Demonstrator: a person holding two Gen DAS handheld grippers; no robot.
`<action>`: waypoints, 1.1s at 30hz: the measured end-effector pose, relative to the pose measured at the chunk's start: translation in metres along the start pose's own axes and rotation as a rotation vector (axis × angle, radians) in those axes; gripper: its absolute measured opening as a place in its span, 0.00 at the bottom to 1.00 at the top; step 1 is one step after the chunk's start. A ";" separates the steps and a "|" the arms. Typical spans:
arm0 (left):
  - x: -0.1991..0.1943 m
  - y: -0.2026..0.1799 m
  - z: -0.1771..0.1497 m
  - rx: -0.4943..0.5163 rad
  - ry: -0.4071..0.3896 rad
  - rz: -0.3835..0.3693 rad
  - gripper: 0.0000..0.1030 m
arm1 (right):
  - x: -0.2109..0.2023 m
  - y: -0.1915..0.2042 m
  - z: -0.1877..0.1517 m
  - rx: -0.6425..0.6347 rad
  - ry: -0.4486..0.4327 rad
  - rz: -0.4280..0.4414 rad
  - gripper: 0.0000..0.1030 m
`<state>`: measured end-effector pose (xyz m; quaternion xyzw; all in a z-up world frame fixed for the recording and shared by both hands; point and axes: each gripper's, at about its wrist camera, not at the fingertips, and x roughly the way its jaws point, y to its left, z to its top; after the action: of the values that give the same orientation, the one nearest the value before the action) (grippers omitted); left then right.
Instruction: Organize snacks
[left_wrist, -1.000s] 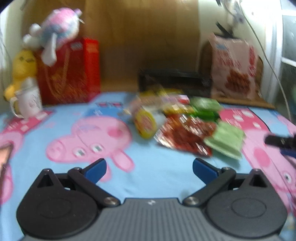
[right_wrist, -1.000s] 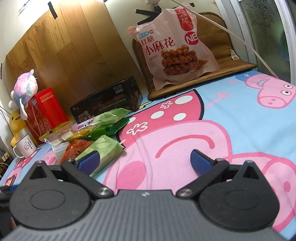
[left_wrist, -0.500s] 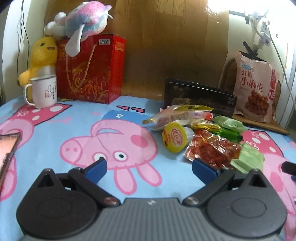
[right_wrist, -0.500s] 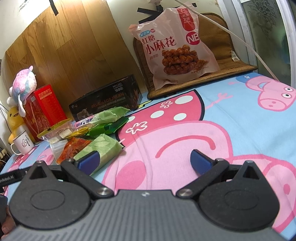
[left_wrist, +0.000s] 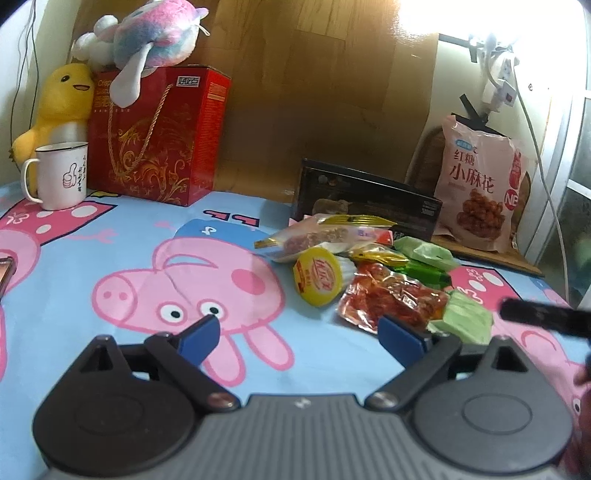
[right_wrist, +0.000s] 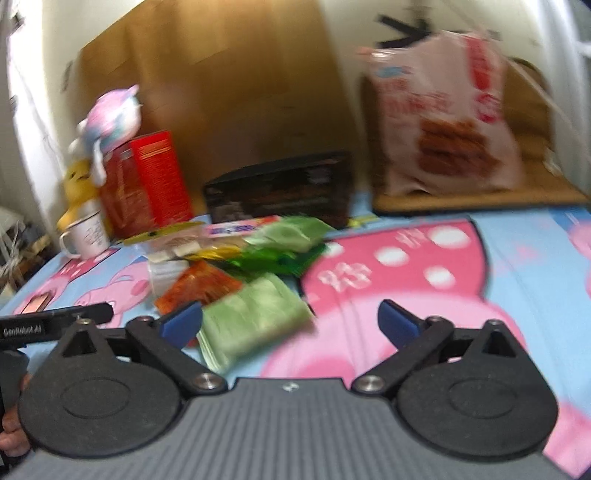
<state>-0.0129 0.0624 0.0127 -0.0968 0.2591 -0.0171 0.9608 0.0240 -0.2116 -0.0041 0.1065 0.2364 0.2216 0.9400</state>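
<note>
snack pile (left_wrist: 373, 273) sits mid-cloth in front of the black box (left_wrist: 369, 201). we judge the packets light, crinkly, slippery; pinch the pale green packet (right_wrist: 255, 319) by its sealed edge. left gripper (left_wrist: 301, 334) and right gripper (right_wrist: 290, 323) both gape wide, empty.

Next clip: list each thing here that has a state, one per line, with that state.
Left tool: open, empty.
Right tool: open, empty.
Mug: upright.
Red gift box: upright, plush lying on top.
Black box: closed, on its long side.
Pink bag: sealed, leaning upright.
Yellow-lidded cup: tipped on its side.
Red packet: sealed, flat.
</note>
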 end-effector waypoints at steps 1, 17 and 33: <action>0.000 0.000 0.000 -0.004 0.000 0.001 0.93 | 0.009 0.001 0.008 -0.004 0.032 0.015 0.84; 0.002 0.020 0.003 -0.121 0.006 -0.036 0.92 | 0.071 0.053 0.031 -0.178 0.262 0.282 0.65; -0.008 0.032 0.001 -0.194 -0.065 -0.065 0.93 | 0.142 0.032 0.074 0.488 0.371 0.308 0.59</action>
<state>-0.0195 0.0946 0.0115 -0.1981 0.2248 -0.0200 0.9538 0.1608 -0.1244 0.0133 0.3205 0.4306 0.3137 0.7832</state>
